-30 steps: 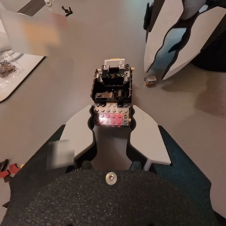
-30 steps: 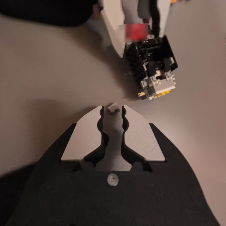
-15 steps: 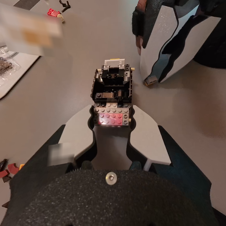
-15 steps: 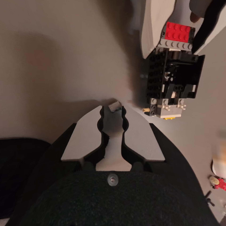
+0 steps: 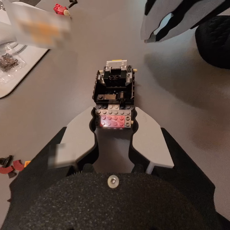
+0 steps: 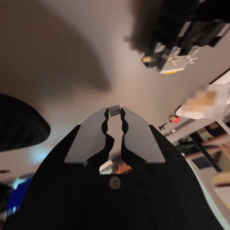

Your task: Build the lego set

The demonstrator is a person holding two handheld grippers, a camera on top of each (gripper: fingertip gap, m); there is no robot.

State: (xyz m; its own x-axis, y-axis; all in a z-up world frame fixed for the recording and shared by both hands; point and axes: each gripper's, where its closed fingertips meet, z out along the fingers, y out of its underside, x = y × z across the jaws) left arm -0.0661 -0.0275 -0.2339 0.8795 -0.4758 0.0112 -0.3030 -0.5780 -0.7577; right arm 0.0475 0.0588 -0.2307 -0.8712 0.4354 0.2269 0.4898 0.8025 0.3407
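The right hand-held gripper (image 6: 114,111) has lifted off the table (image 5: 62,87) since half a second ago, carrying the small grey brick (image 6: 114,110) it then straddled, now pinched between its fingertips above the surface. The left hand-held gripper (image 5: 113,121) clamps the red-and-grey rear of the black lego model (image 5: 113,94), which rests on the table. A red minifigure piece (image 5: 60,9) lies beyond it; dark red curved pieces (image 5: 12,166) sit near the left edge, and a bag of brown parts (image 5: 7,62) lies on a white tray.
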